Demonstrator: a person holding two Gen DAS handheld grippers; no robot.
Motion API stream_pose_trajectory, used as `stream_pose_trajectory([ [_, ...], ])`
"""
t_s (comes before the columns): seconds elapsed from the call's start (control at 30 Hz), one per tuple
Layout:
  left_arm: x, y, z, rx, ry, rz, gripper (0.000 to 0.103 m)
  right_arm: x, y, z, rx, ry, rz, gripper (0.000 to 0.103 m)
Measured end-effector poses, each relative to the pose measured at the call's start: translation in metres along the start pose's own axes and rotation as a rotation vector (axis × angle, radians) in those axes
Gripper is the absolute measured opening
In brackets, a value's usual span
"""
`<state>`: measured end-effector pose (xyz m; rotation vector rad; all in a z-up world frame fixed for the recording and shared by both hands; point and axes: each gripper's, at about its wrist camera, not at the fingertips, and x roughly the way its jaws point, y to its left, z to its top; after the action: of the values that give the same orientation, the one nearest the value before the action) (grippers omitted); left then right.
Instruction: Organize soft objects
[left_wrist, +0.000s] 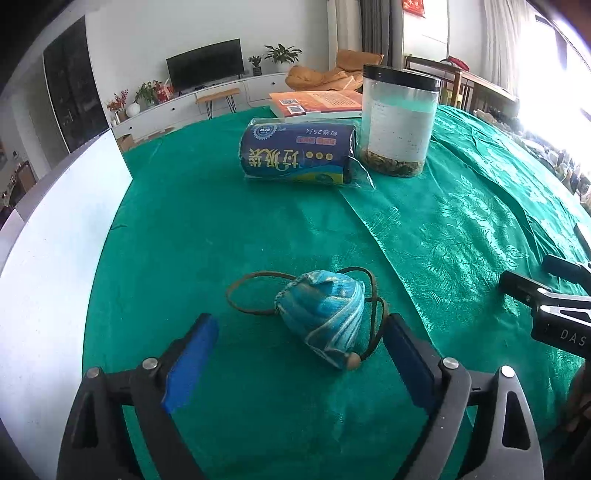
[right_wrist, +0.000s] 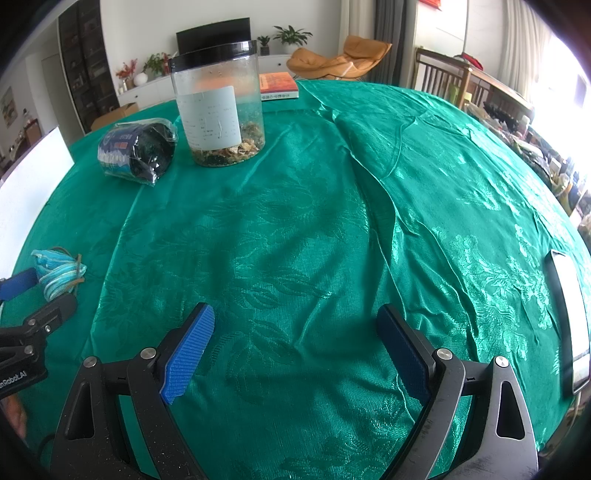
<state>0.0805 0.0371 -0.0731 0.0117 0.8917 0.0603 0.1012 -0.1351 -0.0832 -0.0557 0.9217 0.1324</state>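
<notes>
The left gripper (left_wrist: 301, 349) stands with its jaws spread wide, and the small blue striped fabric drawstring pouch (left_wrist: 321, 317) lies on the green tablecloth (left_wrist: 221, 229) between the two blue-padded fingers (left_wrist: 192, 365) — neither pad presses on it. Its thin brown cord (left_wrist: 251, 291) loops out on the cloth ahead of the left finger and trails past the right finger, close against it. Well ahead of this gripper a blue plastic-wrapped roll of bags (left_wrist: 295, 155) lies on its side, just beside a tall clear plastic jar with a black lid (left_wrist: 399, 122); an orange book (left_wrist: 317, 105) lies further back.

The right gripper (right_wrist: 295, 347) is also released, its jaws apart over a bare stretch of shiny patterned green cloth (right_wrist: 332, 221) — nothing sits between its pads. From its view the pouch (right_wrist: 55, 271) is far off to its left, between the other tool's fingers. A dark phone (right_wrist: 570, 321) lies near its right side.
</notes>
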Motion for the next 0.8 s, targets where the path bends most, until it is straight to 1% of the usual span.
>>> stream_pose_trajectory([
  [0.1,0.007,0.001,-0.001,0.009,0.029,0.0,0.091,0.0,0.0,0.0,0.0,0.0,0.0,0.092],
  [0.27,0.01,0.006,-0.002,-0.015,0.039,-0.015,0.094,0.0,0.0,0.0,0.0,0.0,0.0,0.092],
  [0.43,0.015,0.016,-0.002,-0.069,0.062,-0.025,0.102,0.0,0.0,0.0,0.0,0.0,0.0,0.092],
  [0.67,0.016,0.017,-0.003,-0.069,0.065,-0.019,0.103,0.0,0.0,0.0,0.0,0.0,0.0,0.092],
  [0.8,0.017,0.027,-0.003,-0.103,0.07,0.004,0.103,0.0,0.0,0.0,0.0,0.0,0.0,0.092],
])
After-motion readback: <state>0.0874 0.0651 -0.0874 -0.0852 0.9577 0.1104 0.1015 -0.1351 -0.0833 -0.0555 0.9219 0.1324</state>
